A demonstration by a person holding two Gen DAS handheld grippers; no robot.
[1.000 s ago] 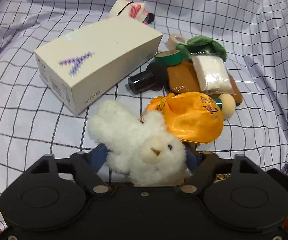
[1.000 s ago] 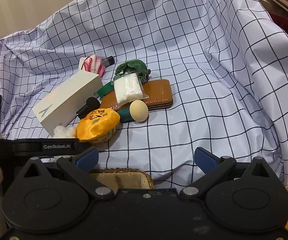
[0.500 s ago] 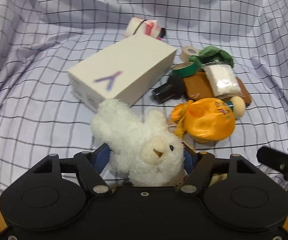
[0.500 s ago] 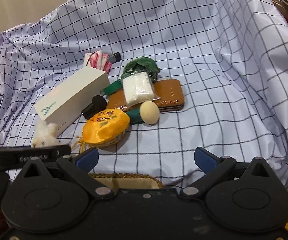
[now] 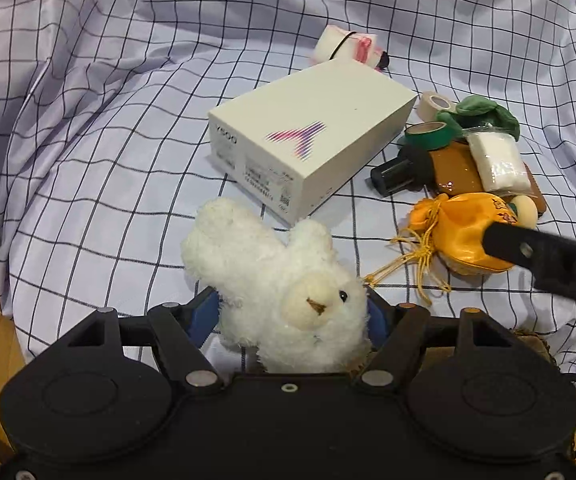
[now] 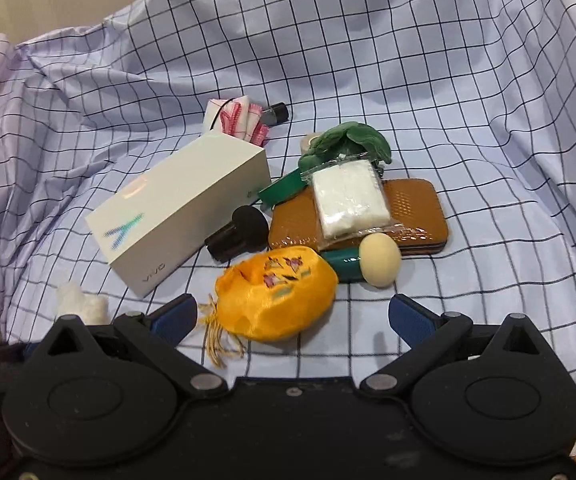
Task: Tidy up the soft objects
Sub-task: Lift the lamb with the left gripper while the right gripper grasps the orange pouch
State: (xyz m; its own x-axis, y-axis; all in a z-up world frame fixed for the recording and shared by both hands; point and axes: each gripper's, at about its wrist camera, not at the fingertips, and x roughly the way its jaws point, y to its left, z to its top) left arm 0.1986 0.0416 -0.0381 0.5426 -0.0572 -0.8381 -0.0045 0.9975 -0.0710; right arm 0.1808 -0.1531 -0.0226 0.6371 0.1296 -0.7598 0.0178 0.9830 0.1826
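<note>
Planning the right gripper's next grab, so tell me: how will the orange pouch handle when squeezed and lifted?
The orange pouch looks stuffed and rounded, so it probably squashes between the open right gripper jaws. Its satin sheen hints at slipperiness. The tassel cords lie loose and will likely dangle.

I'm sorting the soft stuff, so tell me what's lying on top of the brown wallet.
A clear packet of white pads lies across the brown wallet. The green tape roll overlaps its far-left corner. Whatever is beneath the wallet is covered.
</note>
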